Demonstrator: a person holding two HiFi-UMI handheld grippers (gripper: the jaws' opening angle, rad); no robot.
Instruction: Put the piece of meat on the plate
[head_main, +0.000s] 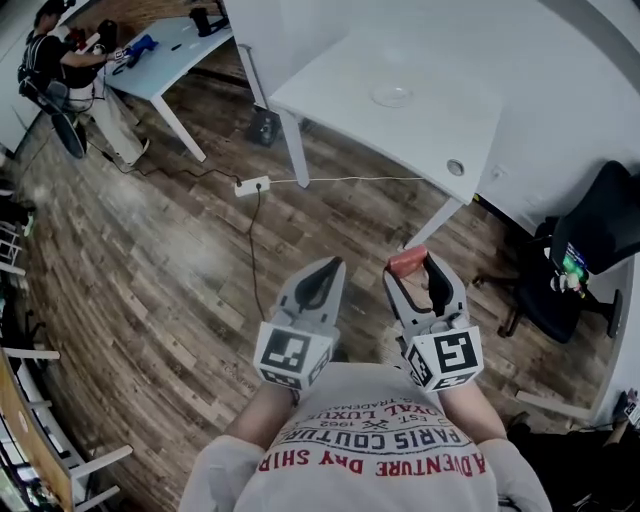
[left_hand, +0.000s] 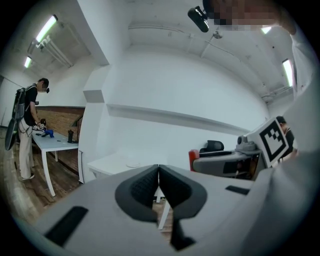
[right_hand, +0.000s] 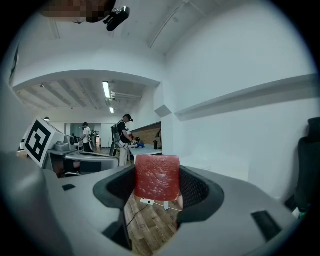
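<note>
**Q:** Where is the piece of meat?

**A:** The red, square-cut piece of meat (right_hand: 157, 177) is clamped between the ribbed pads of the right tool (head_main: 417, 270). It is held out in front of the person's chest, above the wooden floor (head_main: 180, 250). It stands up past the jaw tips, so it probably could be set down without the tool touching anything.

**Q:** And the left tool?

**A:** The left tool (left_hand: 158, 176) has its jaws pressed together with nothing between them. It sits just beside the right one and appears idle, kept out of the way.

**Q:** How near is the plate?

**A:** Well apart. The pale plate (head_main: 392, 96) sits alone on a white tabletop (head_main: 440, 130) ahead. The meat seems to be carried level and close to the body for the walk over.
</note>
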